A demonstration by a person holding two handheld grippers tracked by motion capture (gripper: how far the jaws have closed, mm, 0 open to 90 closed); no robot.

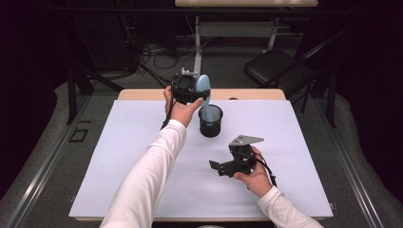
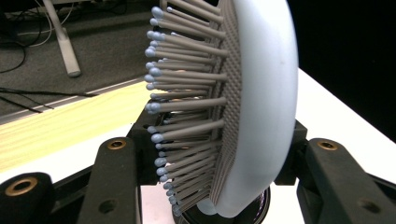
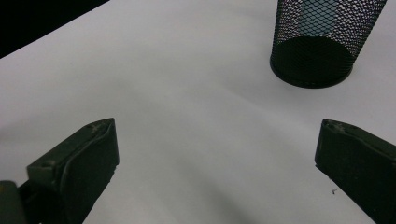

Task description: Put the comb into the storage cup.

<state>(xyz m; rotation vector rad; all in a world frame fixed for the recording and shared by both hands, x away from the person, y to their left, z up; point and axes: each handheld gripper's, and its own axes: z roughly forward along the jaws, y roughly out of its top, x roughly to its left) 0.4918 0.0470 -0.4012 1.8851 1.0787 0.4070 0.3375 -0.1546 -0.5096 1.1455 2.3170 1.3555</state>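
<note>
A light blue hairbrush (image 1: 203, 85) with grey bristles stands upright over a black mesh cup (image 1: 210, 121) at the far middle of the white table (image 1: 142, 156). Its handle reaches down into the cup. My left gripper (image 1: 198, 96) is shut on the brush head. In the left gripper view the brush (image 2: 261, 93) sits between the two black jaws of that gripper (image 2: 219, 154), bristles to the left, with the cup rim (image 2: 264, 212) just below. My right gripper (image 1: 219, 168) rests low at the near right, open and holding nothing. From the right gripper (image 3: 215, 154) the cup (image 3: 322, 46) stands ahead to the right.
A strip of bare wood (image 1: 142, 94) shows along the table's far edge. Beyond it are a desk leg (image 1: 196, 42) and floor cables (image 1: 157, 54). A black folding chair (image 1: 280, 66) stands at the back right.
</note>
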